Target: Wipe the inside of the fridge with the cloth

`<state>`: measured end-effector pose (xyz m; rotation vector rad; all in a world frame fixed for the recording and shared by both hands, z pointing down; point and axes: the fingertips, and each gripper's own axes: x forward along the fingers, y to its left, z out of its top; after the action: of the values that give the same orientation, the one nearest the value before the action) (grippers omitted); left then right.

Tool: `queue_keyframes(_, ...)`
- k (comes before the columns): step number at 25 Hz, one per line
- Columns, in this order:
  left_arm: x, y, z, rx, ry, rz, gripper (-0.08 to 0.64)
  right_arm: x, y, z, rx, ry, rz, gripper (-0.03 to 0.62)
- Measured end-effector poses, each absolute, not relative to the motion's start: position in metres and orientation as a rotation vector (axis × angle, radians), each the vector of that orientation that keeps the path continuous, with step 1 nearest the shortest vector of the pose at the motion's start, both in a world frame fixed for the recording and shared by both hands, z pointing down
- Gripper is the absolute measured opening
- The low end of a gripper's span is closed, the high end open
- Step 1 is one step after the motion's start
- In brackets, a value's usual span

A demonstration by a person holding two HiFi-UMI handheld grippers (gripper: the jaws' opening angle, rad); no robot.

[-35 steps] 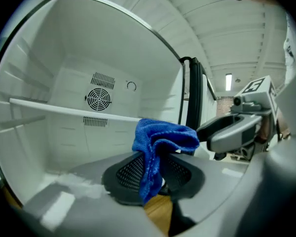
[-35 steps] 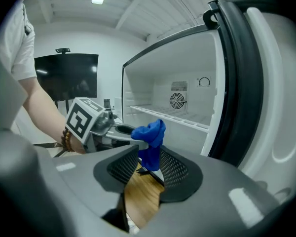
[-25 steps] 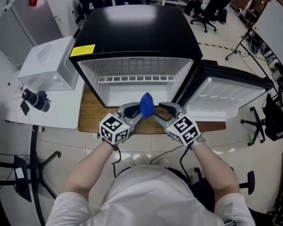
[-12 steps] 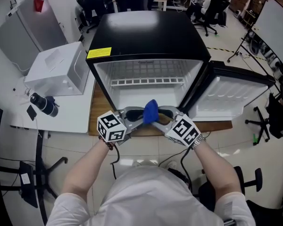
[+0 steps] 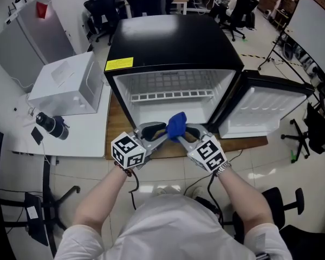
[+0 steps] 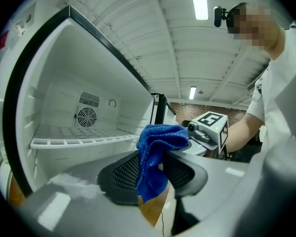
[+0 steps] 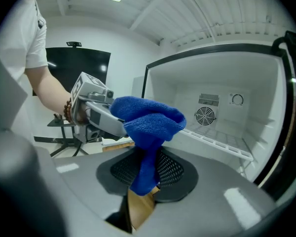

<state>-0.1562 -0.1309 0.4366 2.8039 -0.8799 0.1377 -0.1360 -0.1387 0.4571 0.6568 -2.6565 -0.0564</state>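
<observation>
The right gripper [image 5: 183, 136], its jaws just closing, pinched the cloth [image 5: 177, 124]. The left gripper [image 5: 161, 136], its jaws just opening, sat loose around it. Both pointed nearly level, tips meeting before the fridge [image 5: 173, 42].

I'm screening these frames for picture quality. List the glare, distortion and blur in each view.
Head view: sharp, wide-angle bend at the edges, ceiling-light glare on the fridge top. Left gripper view: fisheye with black corners, a blown-out ceiling lamp, a mosaic patch, soft foreground; the blue cloth is crisp. Right gripper view: same fisheye, soft foreground, evenly lit fridge interior.
</observation>
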Motion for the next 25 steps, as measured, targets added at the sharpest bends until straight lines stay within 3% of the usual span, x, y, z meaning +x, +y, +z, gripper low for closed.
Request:
queue_keyframes(5, -0.167, -0.136, 0.429, 2.752, -1.067, 0.097, 0.129, -0.114, -0.152, 0.445, 0.858, -2.674, 0.005, 0.083)
queue_keyframes(12, -0.170, -0.128, 0.418, 2.618, -1.390, 0.015, 0.005, -0.078, -0.149, 0.428, 0.993, -2.699, 0.048, 0.083)
queue_keyframes(25, -0.141, -0.091, 0.408, 2.491, -1.655, 0.055, 0.003, -0.044, -0.108, 0.407, 1.030, -2.737, 0.011, 0.077)
